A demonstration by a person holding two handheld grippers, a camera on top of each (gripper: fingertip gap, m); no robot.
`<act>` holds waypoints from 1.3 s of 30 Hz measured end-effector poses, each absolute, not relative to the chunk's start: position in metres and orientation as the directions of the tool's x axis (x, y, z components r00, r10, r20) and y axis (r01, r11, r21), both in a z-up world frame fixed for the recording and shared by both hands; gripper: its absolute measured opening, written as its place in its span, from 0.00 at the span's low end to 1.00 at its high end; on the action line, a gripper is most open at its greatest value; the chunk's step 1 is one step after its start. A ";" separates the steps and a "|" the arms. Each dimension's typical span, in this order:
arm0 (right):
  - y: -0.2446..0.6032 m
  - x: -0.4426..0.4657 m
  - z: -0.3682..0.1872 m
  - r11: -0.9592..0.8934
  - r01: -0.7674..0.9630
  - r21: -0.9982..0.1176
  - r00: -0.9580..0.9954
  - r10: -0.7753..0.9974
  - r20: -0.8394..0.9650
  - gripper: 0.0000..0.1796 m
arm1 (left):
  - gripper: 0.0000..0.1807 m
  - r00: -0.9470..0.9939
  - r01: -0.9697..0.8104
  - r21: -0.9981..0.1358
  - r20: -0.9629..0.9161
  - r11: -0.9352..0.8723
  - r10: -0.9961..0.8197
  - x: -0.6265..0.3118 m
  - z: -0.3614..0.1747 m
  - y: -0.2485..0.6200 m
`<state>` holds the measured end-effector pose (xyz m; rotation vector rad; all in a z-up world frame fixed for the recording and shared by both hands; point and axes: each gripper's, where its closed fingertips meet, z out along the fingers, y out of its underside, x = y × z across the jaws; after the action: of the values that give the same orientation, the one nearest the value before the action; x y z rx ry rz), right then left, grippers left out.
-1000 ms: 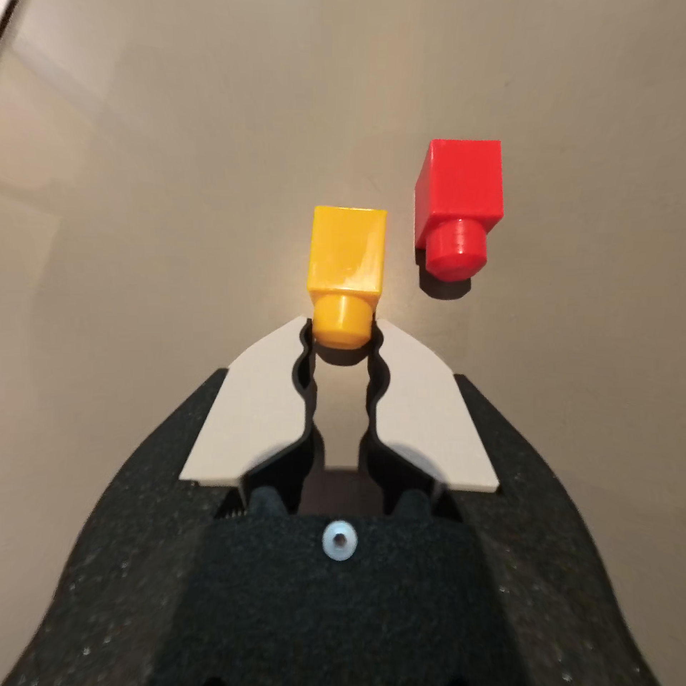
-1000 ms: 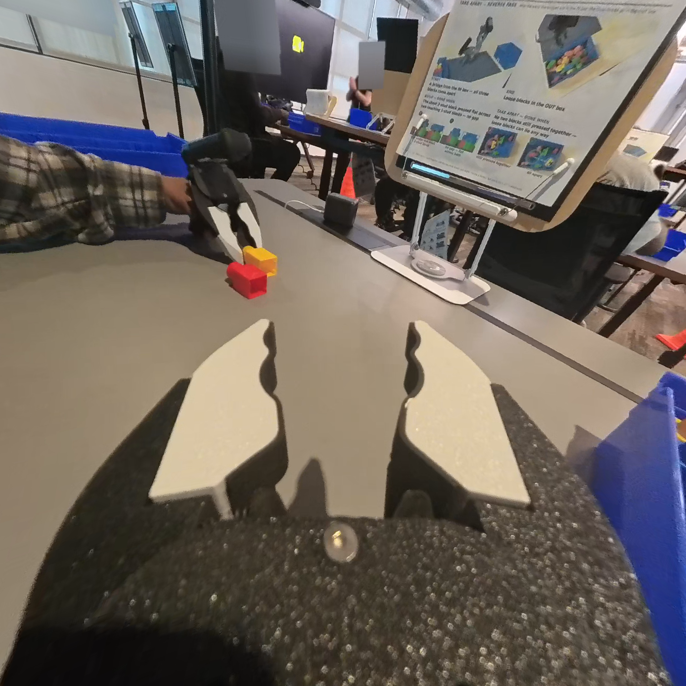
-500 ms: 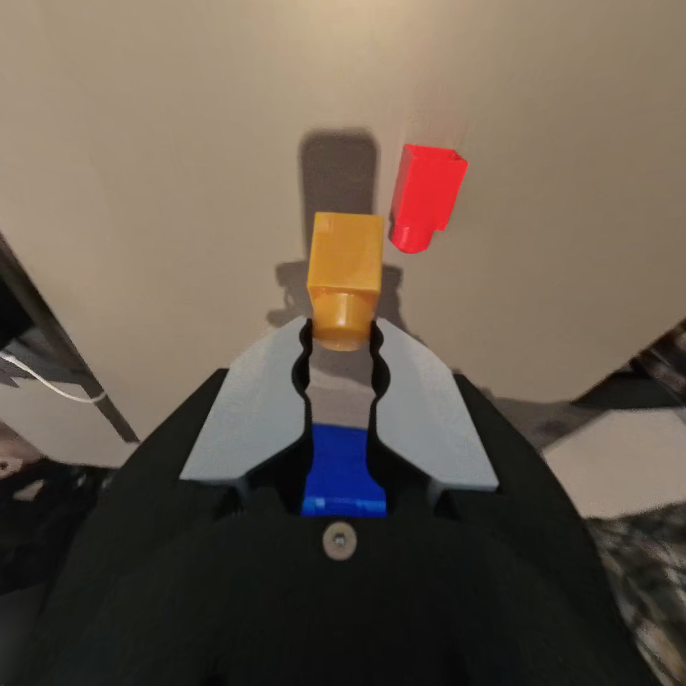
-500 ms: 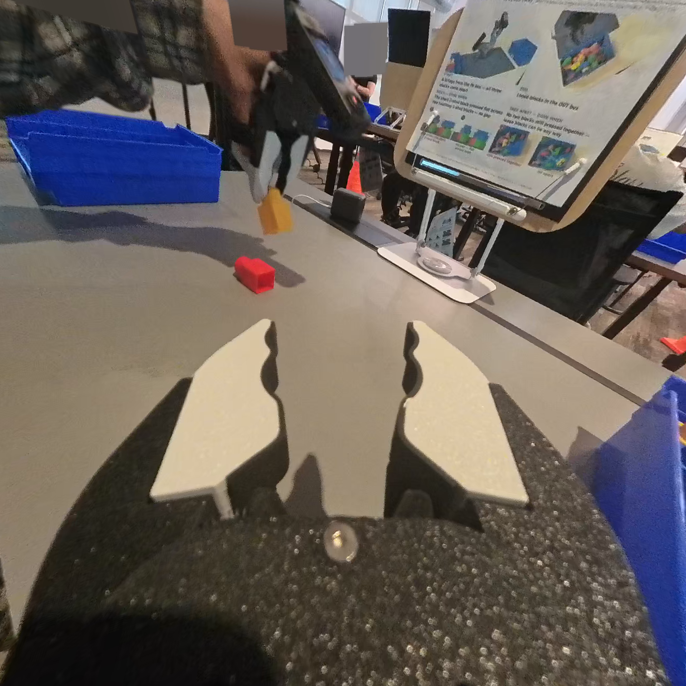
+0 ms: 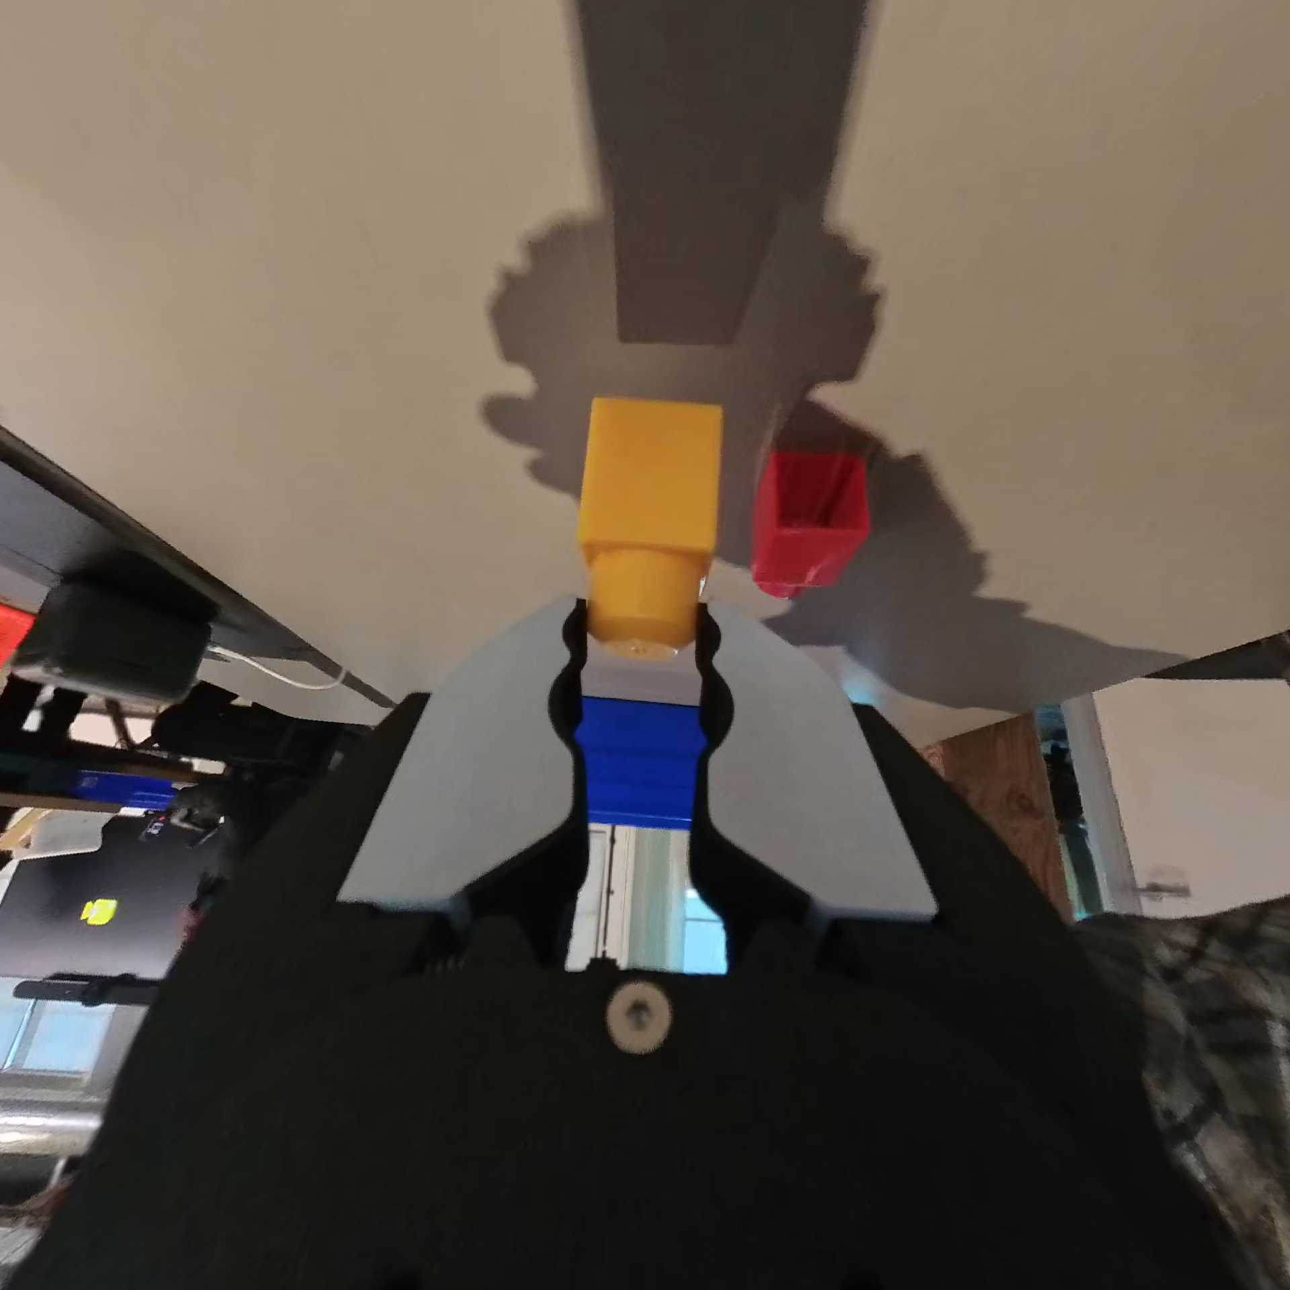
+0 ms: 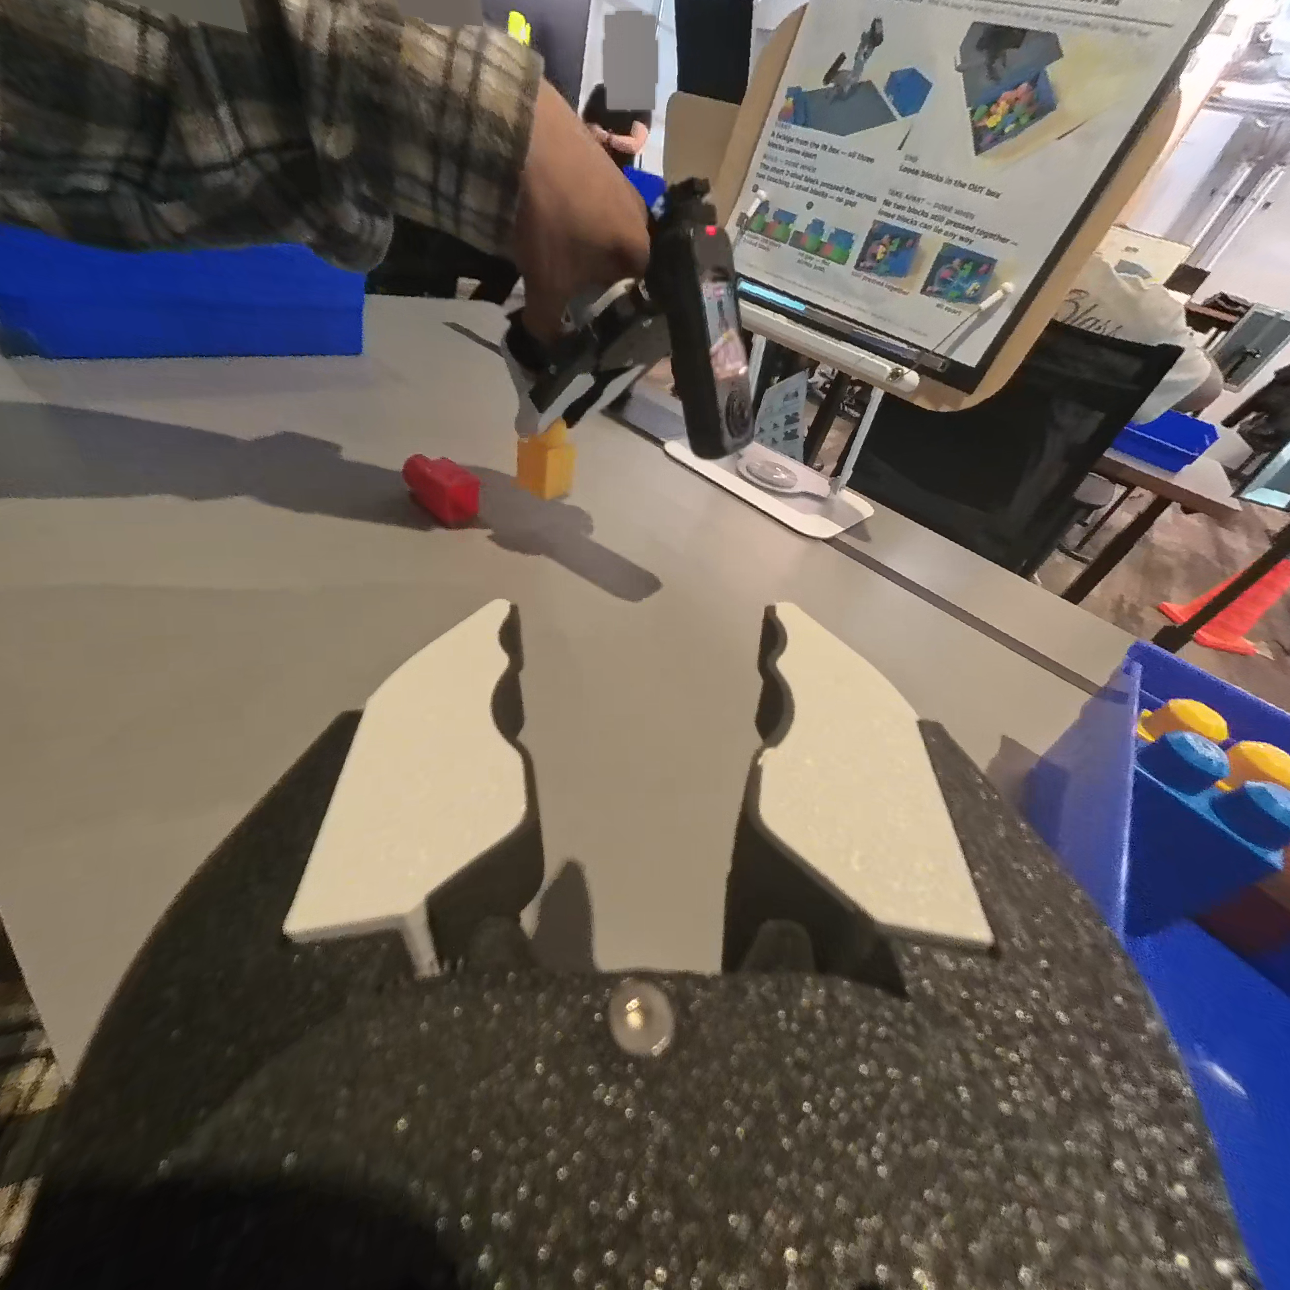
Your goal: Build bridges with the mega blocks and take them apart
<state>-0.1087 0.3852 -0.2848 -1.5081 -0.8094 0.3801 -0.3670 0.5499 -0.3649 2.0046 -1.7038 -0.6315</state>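
Observation:
My left gripper [image 5: 642, 621] is shut on the stud of a yellow one-stud block [image 5: 650, 482] and holds it upright, base at the grey table. In the right wrist view the same yellow block [image 6: 546, 464] stands under the left gripper [image 6: 543, 424], which points down. A red one-stud block [image 5: 810, 527] lies on its side just beside it and also shows in the right wrist view [image 6: 441, 488]. My right gripper [image 6: 639, 614] is open and empty, low over the table [image 6: 209, 593] nearer the front.
A blue bin [image 6: 1187, 824] with several blue and yellow blocks sits at the right edge. Another blue bin [image 6: 174, 300] stands at the far left. An instruction board on a white stand [image 6: 928, 174] stands behind the table. A person's plaid sleeve [image 6: 244, 119] reaches over it. My right fingertips sit around 30 centimeters from my left ones.
The left gripper lifted the yellow block off the table, turned it from lying to upright, and lowered it beside the red block. The right gripper stayed open and shifted slightly.

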 end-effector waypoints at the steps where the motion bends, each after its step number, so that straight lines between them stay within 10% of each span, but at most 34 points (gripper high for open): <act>1: 0.385 -0.108 -0.286 0.068 0.255 -0.965 0.694 0.681 0.231 0.36 | 0.16 0.134 -0.786 0.602 -0.056 -0.140 -0.989 -0.366 -0.368 0.549; 17: 0.388 -0.107 -0.292 0.053 0.249 -0.967 0.693 0.688 0.216 0.39 | 0.29 0.070 -0.845 0.529 -0.033 -0.077 -0.997 -0.352 -0.387 0.544; 22: 0.385 -0.102 -0.291 0.062 0.242 -0.968 0.702 0.677 0.219 0.39 | 0.40 0.127 -0.992 -0.037 -0.071 -0.124 -0.989 -0.333 -0.335 0.550; 25: 0.384 -0.097 -0.290 0.064 0.224 -0.972 0.714 0.668 0.209 0.39 | 0.37 0.179 -0.855 -0.509 -0.109 -0.100 -0.978 -0.339 -0.293 0.543; 28: 0.385 -0.097 -0.291 0.065 0.203 -0.977 0.717 0.669 0.193 0.39 | 0.34 0.267 -0.671 -0.734 -0.110 -0.102 -0.957 -0.379 -0.293 0.523; 39: 0.390 -0.123 -0.286 0.085 0.221 -0.971 0.674 0.706 0.216 0.38 | 0.29 0.342 -0.765 -0.602 -0.082 -0.227 -0.936 -0.425 -0.408 0.485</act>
<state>-0.1225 0.3905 -0.2864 -1.4791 -0.8131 0.4283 -0.4254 0.4849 -0.4081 2.9784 -2.1445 0.5839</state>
